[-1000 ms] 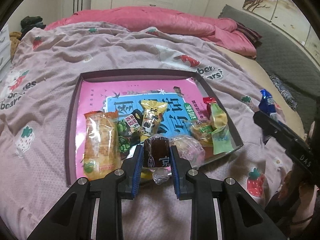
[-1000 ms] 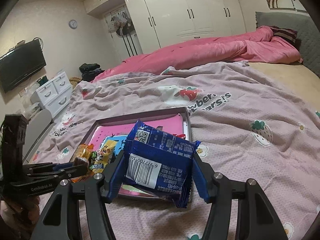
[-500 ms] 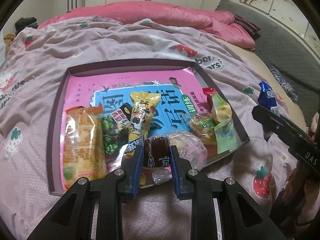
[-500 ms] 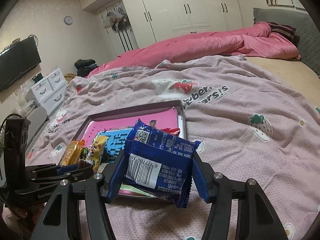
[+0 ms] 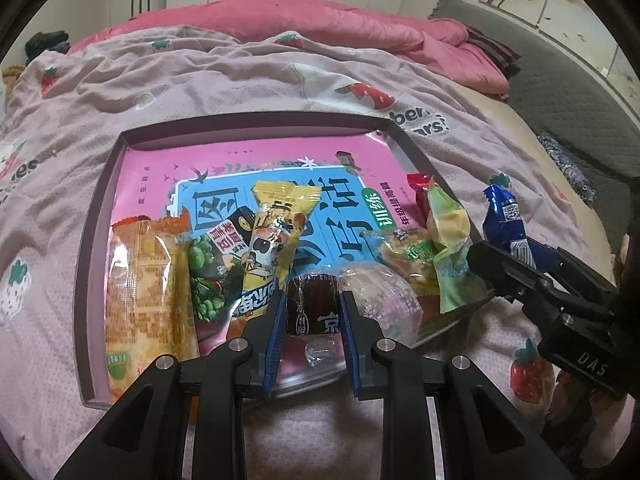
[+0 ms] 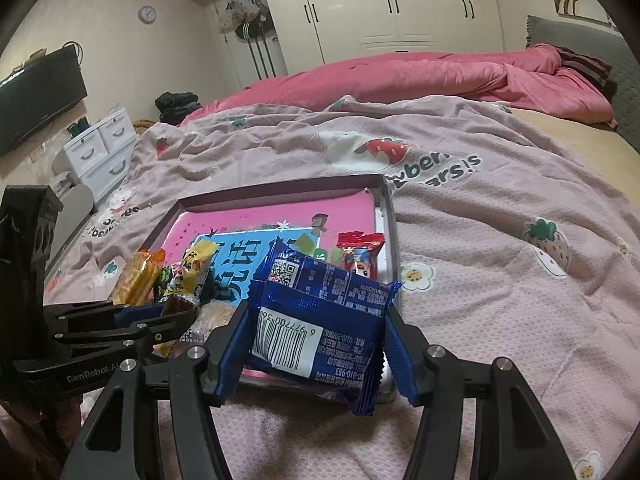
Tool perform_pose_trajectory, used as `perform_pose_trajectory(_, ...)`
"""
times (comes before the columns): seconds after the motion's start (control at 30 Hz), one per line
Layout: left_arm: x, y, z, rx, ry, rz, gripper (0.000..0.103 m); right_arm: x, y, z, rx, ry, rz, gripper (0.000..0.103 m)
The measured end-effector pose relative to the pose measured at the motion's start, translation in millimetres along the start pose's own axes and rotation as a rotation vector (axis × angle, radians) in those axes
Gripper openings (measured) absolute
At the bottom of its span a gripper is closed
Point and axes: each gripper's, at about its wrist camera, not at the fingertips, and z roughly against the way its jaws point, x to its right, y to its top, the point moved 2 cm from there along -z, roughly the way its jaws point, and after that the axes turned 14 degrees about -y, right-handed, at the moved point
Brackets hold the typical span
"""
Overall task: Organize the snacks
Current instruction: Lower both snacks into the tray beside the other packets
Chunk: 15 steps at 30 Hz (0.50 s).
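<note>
My left gripper point(image 5: 313, 309) is shut on a small dark brown wrapped snack point(image 5: 312, 304), held over the near edge of a shallow purple tray point(image 5: 256, 126) lined with a pink and blue book. Several snacks lie along the tray's near side: an orange pack point(image 5: 148, 296), a green pea pack point(image 5: 208, 276), a yellow pack point(image 5: 272, 240), a clear-wrapped cake point(image 5: 380, 300) and a light green pack point(image 5: 448, 244). My right gripper point(image 6: 316, 334) is shut on a blue packet point(image 6: 320, 320), held over the tray's near right corner point(image 6: 390, 240). It also shows in the left wrist view point(image 5: 504, 220).
The tray lies on a lilac strawberry-print blanket point(image 6: 500, 264) on a bed. A pink duvet point(image 6: 400, 76) is heaped at the far side. A grey headboard point(image 5: 560, 104) runs along the right. White drawers point(image 6: 100, 152) and a TV point(image 6: 36, 100) stand to the left.
The left gripper has moved closer over the tray's near edge with the brown snack. The right gripper has moved in toward the tray's near right corner, still holding the blue packet.
</note>
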Motion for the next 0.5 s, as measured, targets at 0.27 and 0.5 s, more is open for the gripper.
perform_pose_trajectory(0.27, -3.1, 1.2, -1.8, 0.0, 0.0, 0.004, 0.027, -5.5, -0.2, -7.8, 0.0, 0.024, 0.01, 0.061)
perform_pose_trajectory(0.5, -7.2, 3.3, -2.8, 0.003, -0.001, 0.009, 0.027, -6.8, 0.4, -10.6, 0.006, 0.038, 0.012, 0.061)
